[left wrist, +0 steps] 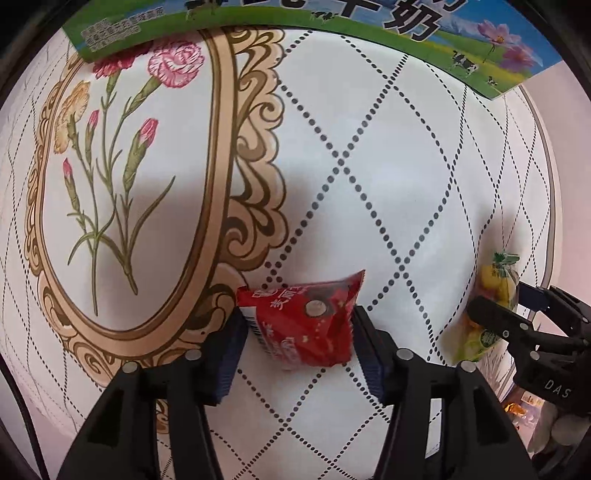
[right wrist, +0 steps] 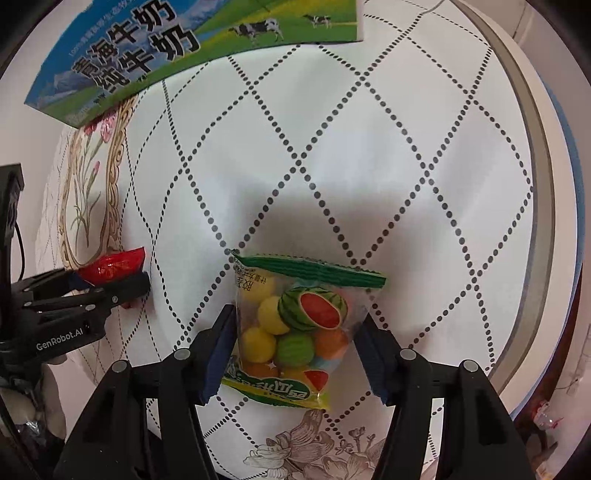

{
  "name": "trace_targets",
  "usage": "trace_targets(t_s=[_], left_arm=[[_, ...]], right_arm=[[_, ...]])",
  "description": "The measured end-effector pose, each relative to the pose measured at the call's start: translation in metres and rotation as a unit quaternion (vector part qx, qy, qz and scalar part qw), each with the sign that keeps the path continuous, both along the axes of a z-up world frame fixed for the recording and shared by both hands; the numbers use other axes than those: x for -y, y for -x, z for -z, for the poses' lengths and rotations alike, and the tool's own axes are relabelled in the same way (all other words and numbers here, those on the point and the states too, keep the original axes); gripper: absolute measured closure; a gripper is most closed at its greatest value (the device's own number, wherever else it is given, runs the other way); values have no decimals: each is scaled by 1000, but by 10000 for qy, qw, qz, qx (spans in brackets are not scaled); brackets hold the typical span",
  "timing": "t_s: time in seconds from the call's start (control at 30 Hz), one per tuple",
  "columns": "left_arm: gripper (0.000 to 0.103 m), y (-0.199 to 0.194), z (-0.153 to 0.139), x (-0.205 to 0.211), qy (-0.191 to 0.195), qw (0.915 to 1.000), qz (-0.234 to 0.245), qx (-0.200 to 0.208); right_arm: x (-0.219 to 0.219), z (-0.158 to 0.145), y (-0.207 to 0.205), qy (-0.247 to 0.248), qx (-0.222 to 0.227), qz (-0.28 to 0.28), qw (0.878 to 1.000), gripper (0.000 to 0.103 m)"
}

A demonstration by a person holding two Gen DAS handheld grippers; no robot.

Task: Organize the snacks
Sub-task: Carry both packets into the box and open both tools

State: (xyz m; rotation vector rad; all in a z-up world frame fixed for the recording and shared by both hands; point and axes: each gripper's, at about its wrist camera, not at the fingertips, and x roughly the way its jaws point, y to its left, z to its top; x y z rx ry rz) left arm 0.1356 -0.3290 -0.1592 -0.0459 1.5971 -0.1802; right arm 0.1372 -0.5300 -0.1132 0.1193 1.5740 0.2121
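Observation:
A red snack packet (left wrist: 306,325) lies on the patterned tablecloth (left wrist: 369,129) between the two fingers of my left gripper (left wrist: 299,318), which points straight down. Its blue pads (left wrist: 232,347) flank the packet's ends without squeezing it. A clear bag of round fruit candies (right wrist: 295,332) with a watermelon picture and green top seal rests flat between my right gripper's (right wrist: 296,319) fingers, whose jaws stand a little wider than the bag. Each gripper also shows in the other's view: the right gripper (left wrist: 513,301) over the candy bag (left wrist: 495,288), the left gripper (right wrist: 122,278) over the red packet (right wrist: 110,264).
A blue and green milk carton box (left wrist: 295,26) (right wrist: 166,48) stands at the far side of the table. The round table's rim (right wrist: 535,166) curves along the right. Open tablecloth lies between the two snacks and the box.

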Motion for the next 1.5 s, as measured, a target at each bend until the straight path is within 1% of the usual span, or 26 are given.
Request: trace_targets(t_s=[0.1,0.2,0.27,0.3,0.33,0.37,0.4,0.53,0.63,0.7,0.8,0.93,1.03,1.07,1.13,1.2,1.27,1.3,1.37,1.5], left_arm=[[47,-9,4,2,17,10000,-13,51],[47,-17,-3,0,66,9998,-56,194],[49,-18,-10,-3,53,9997,-66,241],[50,-20,-14,0,39,9996,-71,260],[51,-9,-27,9,38,9995,-106,279],[53,-6,-31,11,42,9995,-123,272],[55,-7,-33,8,53,9995,-145,264],[56,-4,-49,-12,209,9991,-288,243],[56,-5,-65,-17,347,9984,-328,294],[56,-8,-80,-19,497,9975,-363,357],[56,-9,-113,-33,732,9951,-411,517],[56,-36,-162,-39,986,9911,-369,818],[56,-63,-199,-35,1004,9882,-271,1124],[56,-75,-212,-36,956,9874,-229,1241],[56,-94,-225,-33,895,9860,-203,1394],[55,-116,-231,-24,812,9857,-151,1471],[55,-141,-231,-25,786,9863,-218,1436],[55,-152,-230,-24,799,9871,-236,1370],[55,-175,-218,-25,810,9889,-321,1201],[55,-196,-198,-23,740,9923,-410,900]], right_arm=[[-6,4,-2,27,-6,73,10000,37],[1,2,-2,79,19,83,9999,37],[-3,0,-2,104,43,17,9999,40],[-7,-2,-3,129,64,-19,9999,42],[-9,-3,-3,130,88,-28,9999,43],[-10,-6,-3,119,95,-43,9999,43],[-12,-8,-3,98,105,-39,9999,44],[-19,-18,-4,-52,138,7,9999,47],[-24,-28,-6,-237,164,17,9996,47],[-28,-39,-10,-417,209,34,9989,47],[-31,-65,-19,-692,380,41,9969,47],[-34,-123,-47,-966,901,-2,9912,47],[-34,-174,-81,-983,1475,-100,9841,47],[-33,-185,-91,-953,1598,-132,9824,47],[-33,-206,-114,-799,1867,-198,9790,47],[-33,-218,-142,-592,2013,-218,9775,47],[-31,-218,-165,-495,1956,-209,9792,47],[-29,-216,-178,-468,1907,-176,9804,47],[-28,-210,-197,-411,1786,-138,9830,47],[-26,-187,-219,-212,1497,-125,9884,47]])
